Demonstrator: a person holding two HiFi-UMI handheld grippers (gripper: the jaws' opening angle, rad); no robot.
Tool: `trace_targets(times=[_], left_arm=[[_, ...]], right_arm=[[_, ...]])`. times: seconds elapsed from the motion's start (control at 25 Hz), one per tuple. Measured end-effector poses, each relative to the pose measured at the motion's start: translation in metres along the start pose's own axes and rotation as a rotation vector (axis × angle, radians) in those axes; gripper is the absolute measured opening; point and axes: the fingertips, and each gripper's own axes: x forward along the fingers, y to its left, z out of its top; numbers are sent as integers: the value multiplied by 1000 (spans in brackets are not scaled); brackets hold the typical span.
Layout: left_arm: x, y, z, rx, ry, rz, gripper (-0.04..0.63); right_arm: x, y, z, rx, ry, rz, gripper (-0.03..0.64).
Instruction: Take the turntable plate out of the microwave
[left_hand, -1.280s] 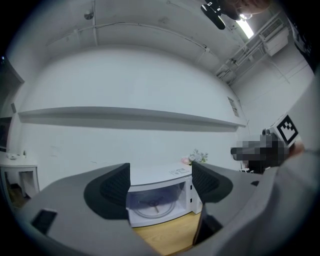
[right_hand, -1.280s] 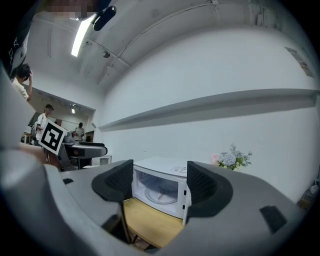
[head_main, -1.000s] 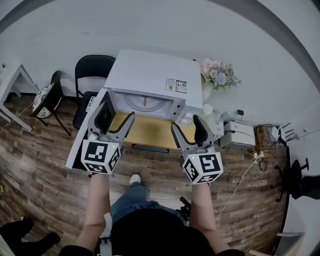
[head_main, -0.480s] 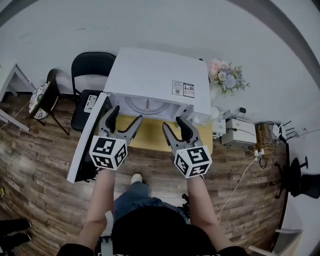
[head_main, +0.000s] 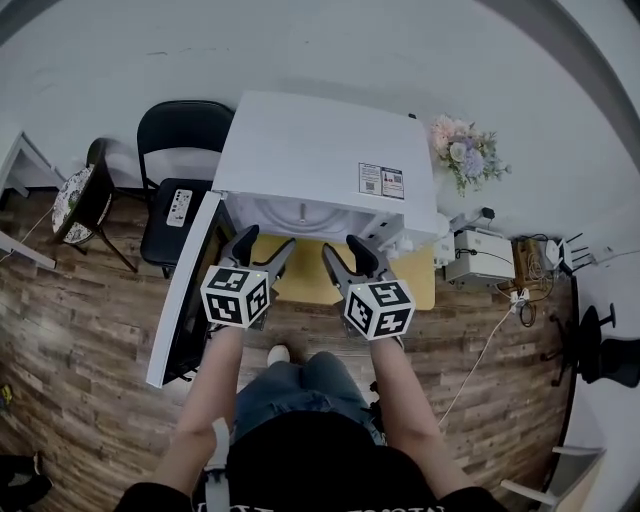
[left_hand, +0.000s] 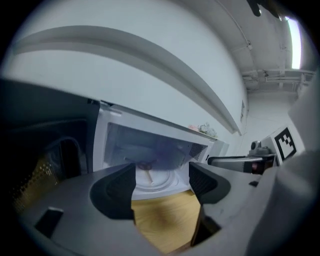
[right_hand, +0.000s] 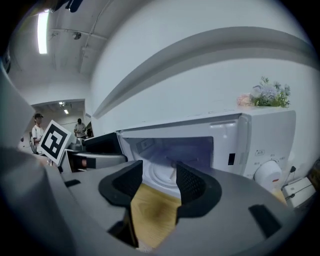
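A white microwave (head_main: 320, 150) stands on a wooden table (head_main: 300, 285), its door (head_main: 185, 300) swung open to the left. The round glass turntable plate (left_hand: 152, 181) (right_hand: 164, 176) lies flat on the cavity floor. My left gripper (head_main: 265, 240) (left_hand: 161, 175) and right gripper (head_main: 345, 247) (right_hand: 158, 170) hang side by side over the table, just in front of the opening, and point into it. Both pairs of jaws are closing with nothing between them. The left pair stands wider than the right. Neither gripper touches the plate.
A black chair (head_main: 185, 150) with a remote (head_main: 178, 207) on its seat stands left of the microwave. Flowers (head_main: 465, 150) and a small white box (head_main: 480, 260) sit to the right. Cables lie on the wood floor at the right. People stand far off (right_hand: 37, 130).
Both grippers have sunk and drawn closer together in front of the microwave opening. The right jaws have narrowed clearly, the left only a little.
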Motion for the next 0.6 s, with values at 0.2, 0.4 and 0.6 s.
trace_targets(times=[0.2,0.4,0.6], left_arm=[[17,16,-22,-172,21,0,333],[30,31,-36,-327,30,15,333],[52,41,-47,-481,20,2,325]], right_arm=[[12,-5,-14,51,30,-8,215],[25,-12,-25,126,35,-18,215],[39,-22,-44,238,54,-24,207]])
